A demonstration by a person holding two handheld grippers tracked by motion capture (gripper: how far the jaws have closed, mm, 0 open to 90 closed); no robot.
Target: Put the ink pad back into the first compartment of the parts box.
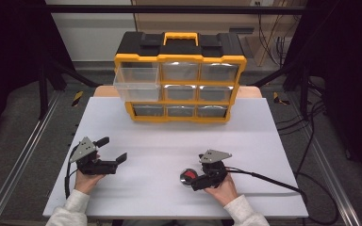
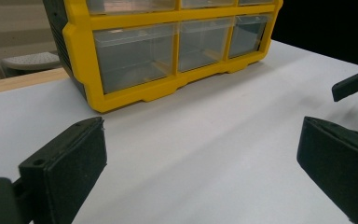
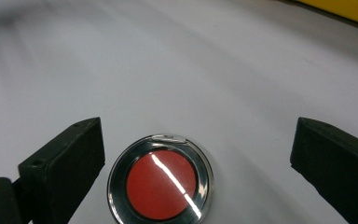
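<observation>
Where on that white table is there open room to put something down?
The widest bare patch of the white table lies between the yellow drawer cabinet and the two grippers. Another sits between the left gripper and the right gripper. It is crowded around the round red-centred tin and under the pulled-out drawer.

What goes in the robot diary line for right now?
left gripper: open, over bare table | right gripper: open around red disc, not gripping | top-left drawer: pulled out of organizer
</observation>
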